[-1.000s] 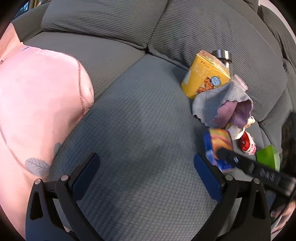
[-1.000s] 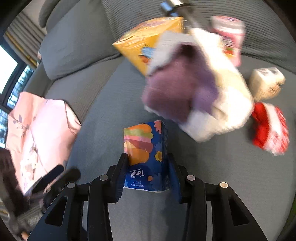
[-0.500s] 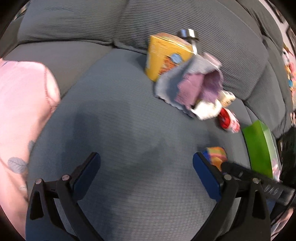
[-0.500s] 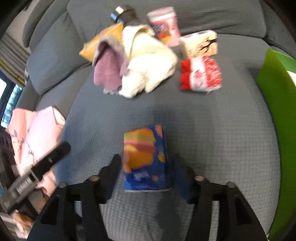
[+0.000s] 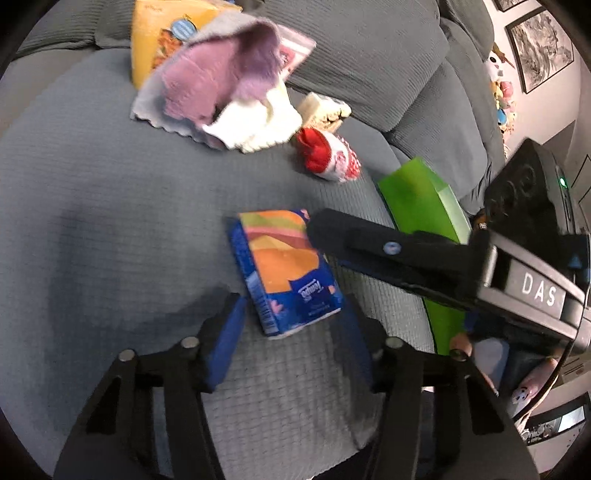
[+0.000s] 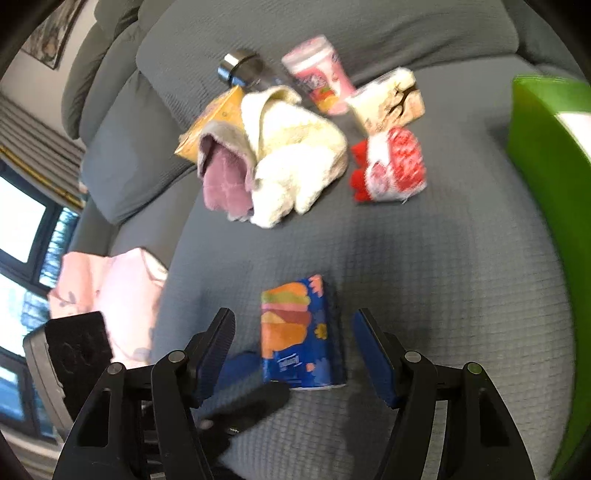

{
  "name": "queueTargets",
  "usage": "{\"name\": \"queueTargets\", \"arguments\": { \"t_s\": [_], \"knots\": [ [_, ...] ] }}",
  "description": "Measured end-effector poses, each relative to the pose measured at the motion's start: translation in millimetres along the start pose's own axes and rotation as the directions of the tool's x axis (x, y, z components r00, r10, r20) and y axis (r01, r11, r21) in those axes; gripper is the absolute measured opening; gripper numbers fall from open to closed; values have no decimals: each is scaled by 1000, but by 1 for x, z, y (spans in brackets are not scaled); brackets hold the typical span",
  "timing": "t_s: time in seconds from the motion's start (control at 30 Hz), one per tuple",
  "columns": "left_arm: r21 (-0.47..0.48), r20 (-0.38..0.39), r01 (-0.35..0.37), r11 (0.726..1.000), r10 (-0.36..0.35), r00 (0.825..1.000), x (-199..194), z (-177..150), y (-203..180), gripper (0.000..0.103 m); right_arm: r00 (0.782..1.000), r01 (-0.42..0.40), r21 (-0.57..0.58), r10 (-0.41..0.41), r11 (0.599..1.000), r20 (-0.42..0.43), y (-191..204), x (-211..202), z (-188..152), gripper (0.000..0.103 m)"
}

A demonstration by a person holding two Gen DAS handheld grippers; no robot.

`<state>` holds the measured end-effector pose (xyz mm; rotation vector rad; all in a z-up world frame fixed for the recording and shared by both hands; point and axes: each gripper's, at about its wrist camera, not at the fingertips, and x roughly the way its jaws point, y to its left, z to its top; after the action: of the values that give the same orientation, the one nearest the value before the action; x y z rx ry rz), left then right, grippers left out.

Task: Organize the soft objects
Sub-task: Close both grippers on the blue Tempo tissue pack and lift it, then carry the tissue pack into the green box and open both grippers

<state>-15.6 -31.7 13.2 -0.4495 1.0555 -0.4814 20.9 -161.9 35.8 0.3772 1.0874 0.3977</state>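
Observation:
A blue and orange tissue pack lies on the grey sofa seat; it also shows in the right wrist view. My left gripper is open, with the pack just ahead between its fingers. My right gripper is open around the pack, not touching it. A pile of purple, grey and cream towels and a red and white soft pack lie farther back.
A green box stands at the right. A yellow carton, a pink cup, a steel bottle and a beige pack sit by the backrest. A pink pillow lies at the left.
My right gripper let go of the tissue pack and opened, leaving it on the seat. My left gripper swung right and now faces the pack.

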Motion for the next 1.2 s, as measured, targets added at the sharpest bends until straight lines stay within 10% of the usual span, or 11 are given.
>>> {"name": "queueTargets", "arguments": {
  "t_s": [0.4,0.7,1.2],
  "knots": [
    [40,38,17,999,-19,999,10,4,-10,39,999,39,0,-39,999,-7,-7,4,-2,54],
    [171,161,51,984,-79,984,-12,22,-60,38,984,60,-34,-53,998,169,1,-48,9,54],
    [419,152,151,895,-233,960,13,58,-169,39,867,55,101,-98,993,489,-48,-157,13,54]
  ]
}}
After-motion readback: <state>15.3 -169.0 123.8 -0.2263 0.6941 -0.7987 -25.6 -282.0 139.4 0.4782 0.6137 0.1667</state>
